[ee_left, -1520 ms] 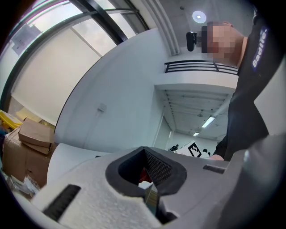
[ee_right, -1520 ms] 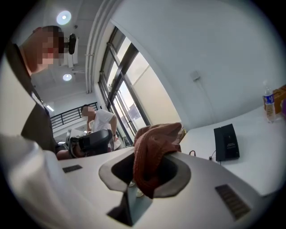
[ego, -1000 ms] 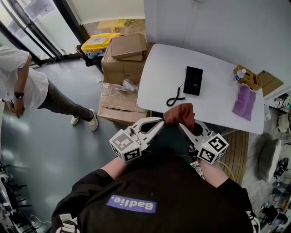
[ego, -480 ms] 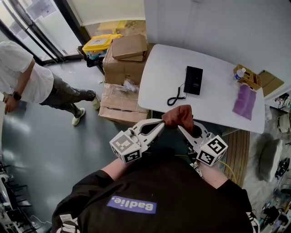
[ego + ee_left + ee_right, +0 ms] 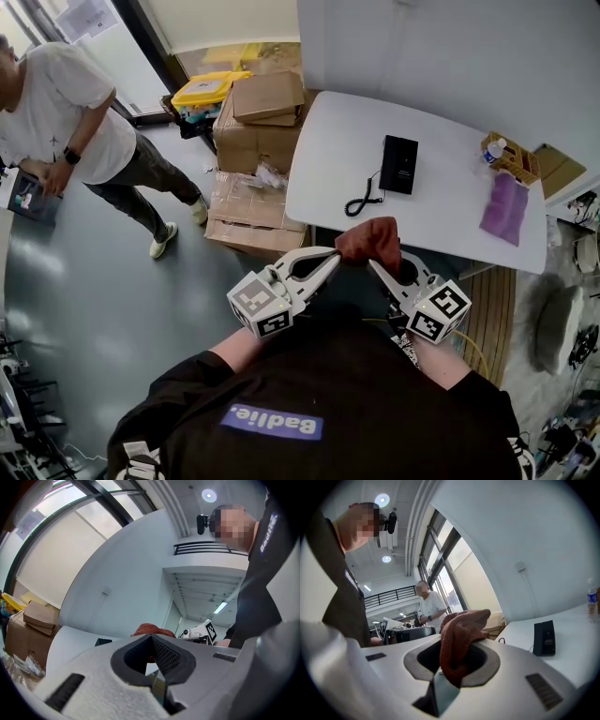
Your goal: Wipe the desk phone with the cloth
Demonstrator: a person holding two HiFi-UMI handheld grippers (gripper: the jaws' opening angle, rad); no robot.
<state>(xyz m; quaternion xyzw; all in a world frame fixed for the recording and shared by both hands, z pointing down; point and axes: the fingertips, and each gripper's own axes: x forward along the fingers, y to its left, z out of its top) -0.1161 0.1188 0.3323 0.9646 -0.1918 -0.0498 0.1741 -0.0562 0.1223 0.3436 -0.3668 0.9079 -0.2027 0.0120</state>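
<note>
At the far left a person in a white shirt (image 5: 70, 122) stands on the grey floor (image 5: 112, 281). To their right we see a yellow bin (image 5: 204, 87), then a stack of cardboard boxes (image 5: 258, 117) pushed against the left edge of the white worktop (image 5: 328, 150).

Below the worktop's near edge, the left gripper (image 5: 333, 255) points up and to the right. Its jaws are closed, and their tips meet on an edge of the rust-red cloth (image 5: 370, 239). The cloth is bunched in the air between the two grippers, just in front of the near edge and clear of the worktop. The right gripper (image 5: 373, 264) points up and to the left. Its jaws are clamped on the cloth, which runs down through the hollow between them and folds over their tips.

The black desk phone (image 5: 399, 165) lies flat near the middle of the worktop, well apart from the cloth. Its coiled cord (image 5: 361, 202) trails toward the near edge. Further right a small bottle (image 5: 494, 152) stands by a tan box (image 5: 514, 161), and a purple bag-like item (image 5: 504, 210) lies near the right end.
</note>
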